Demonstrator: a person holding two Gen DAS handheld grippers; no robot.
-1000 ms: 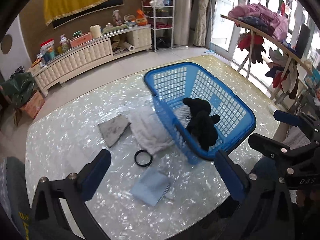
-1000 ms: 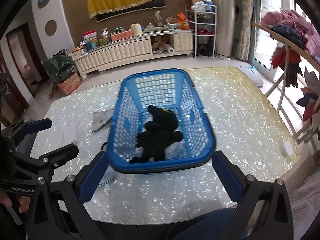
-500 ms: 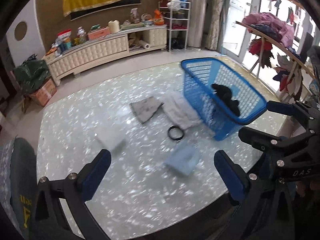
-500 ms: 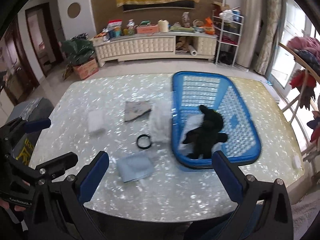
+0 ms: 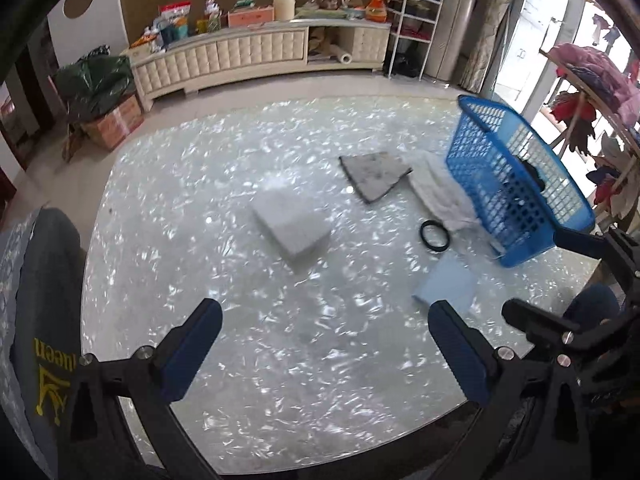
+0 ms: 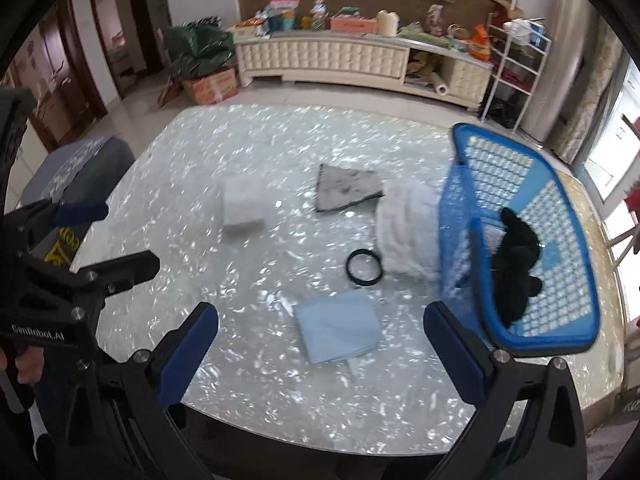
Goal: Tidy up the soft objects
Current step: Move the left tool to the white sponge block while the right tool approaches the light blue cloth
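**Loose cloths beside the basket, both grippers empty**

Left wrist view: the left hand-held gripper [image 5: 324,344] hangs spread and empty above the near edge of the desk [image 5: 248,364]. A white folded cloth [image 5: 292,228] lies at 12 o'clock of it; the grey cloth [image 5: 376,176], black ring [image 5: 434,236] and pale blue cloth [image 5: 446,286] sit toward 1 to 2 o'clock. The white fluffy towel [image 5: 436,192] touches the blue basket [image 5: 496,184]. The glossy, speckled top looks slick, so a thin cloth may slide instead of lifting, and the white cloth blends into it.

Right wrist view: the right hand-held gripper [image 6: 320,340] is also spread, holding nothing, with the pale blue cloth just ahead at 12 o'clock. The basket at 2 o'clock holds a black plush toy [image 6: 516,264]. Reaching for the towel could nudge the basket. Beyond, a cluttered cabinet [image 6: 344,56] lines the wall.
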